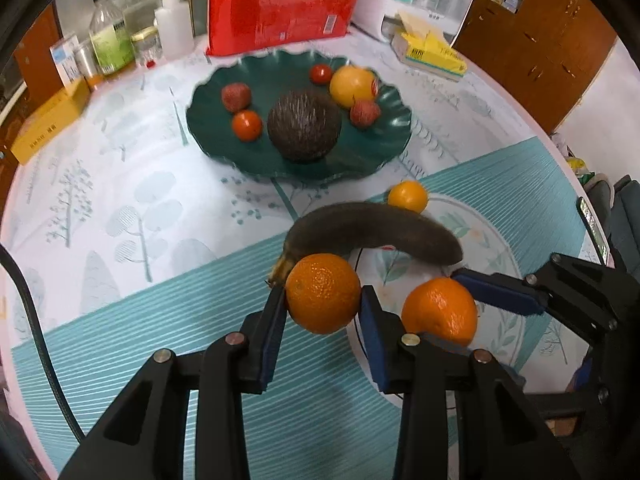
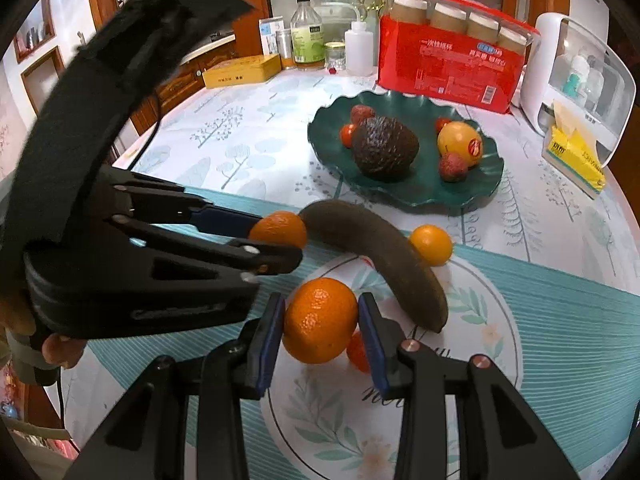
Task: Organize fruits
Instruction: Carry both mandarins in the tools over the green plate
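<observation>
My left gripper [image 1: 323,294] is shut on an orange [image 1: 322,293]; it also shows in the right wrist view [image 2: 280,236]. My right gripper [image 2: 321,320] is shut on a second orange [image 2: 319,320], which the left wrist view shows too [image 1: 439,310]. Both are held just above the table, side by side. A dark brown banana [image 2: 380,256] lies just beyond them, with a small orange [image 2: 431,245] past it. A small red fruit [image 2: 358,352] peeks out under my right orange. The green scalloped plate [image 2: 420,194] holds an avocado [image 2: 385,148], a yellow fruit [image 2: 459,142], lychees and small tomatoes.
A red package of cups [image 2: 448,64], bottles [image 2: 307,36], a yellow box [image 2: 242,71], a white appliance [image 2: 576,80] and a yellow tissue pack [image 2: 574,156] line the table's far side. A teal striped mat [image 2: 560,340] covers the near part.
</observation>
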`<state>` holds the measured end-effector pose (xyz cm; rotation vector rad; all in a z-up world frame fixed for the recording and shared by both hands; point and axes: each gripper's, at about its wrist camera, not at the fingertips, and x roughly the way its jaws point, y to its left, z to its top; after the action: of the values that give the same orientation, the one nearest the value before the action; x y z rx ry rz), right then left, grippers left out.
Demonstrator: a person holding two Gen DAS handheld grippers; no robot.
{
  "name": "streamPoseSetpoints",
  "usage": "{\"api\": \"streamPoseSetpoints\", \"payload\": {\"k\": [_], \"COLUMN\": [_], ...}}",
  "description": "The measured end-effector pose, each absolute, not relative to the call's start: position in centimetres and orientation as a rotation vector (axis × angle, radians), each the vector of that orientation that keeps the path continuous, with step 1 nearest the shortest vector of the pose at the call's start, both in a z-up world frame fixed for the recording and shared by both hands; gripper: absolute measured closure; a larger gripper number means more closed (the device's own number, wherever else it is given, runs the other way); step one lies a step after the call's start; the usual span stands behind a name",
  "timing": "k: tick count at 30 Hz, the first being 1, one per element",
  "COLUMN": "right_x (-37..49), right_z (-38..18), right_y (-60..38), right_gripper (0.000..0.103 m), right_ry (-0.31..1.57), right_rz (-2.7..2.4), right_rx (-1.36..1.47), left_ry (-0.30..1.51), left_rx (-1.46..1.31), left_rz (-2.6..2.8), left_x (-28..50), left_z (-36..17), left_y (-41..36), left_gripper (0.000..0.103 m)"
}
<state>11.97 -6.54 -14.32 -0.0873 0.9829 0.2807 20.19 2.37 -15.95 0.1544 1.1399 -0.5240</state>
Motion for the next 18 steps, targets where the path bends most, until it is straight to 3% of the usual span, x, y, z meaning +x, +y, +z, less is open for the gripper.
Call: {"api": "streamPoseSetpoints", "payload": {"k": [6, 18], "right_x": [12.5, 18.8], "right_z": [-11.2, 1.7], "right_y": [-7.2, -10.9], "right_gripper": [0.065, 0.065], "right_ry": [0.951, 0.787], "right_rz": [0.277, 0.281], "right_rx": [-0.077, -0.086], "left_ry": [1.076, 0.861], "left_rx": [0.174, 0.241], "left_rz": [-0.533, -0.490], "left_x": [20.0, 24.4], "left_z": [-11.1, 2.1], "left_y": [2.6, 1.8], "left_gripper": [0.068, 0.068]}}
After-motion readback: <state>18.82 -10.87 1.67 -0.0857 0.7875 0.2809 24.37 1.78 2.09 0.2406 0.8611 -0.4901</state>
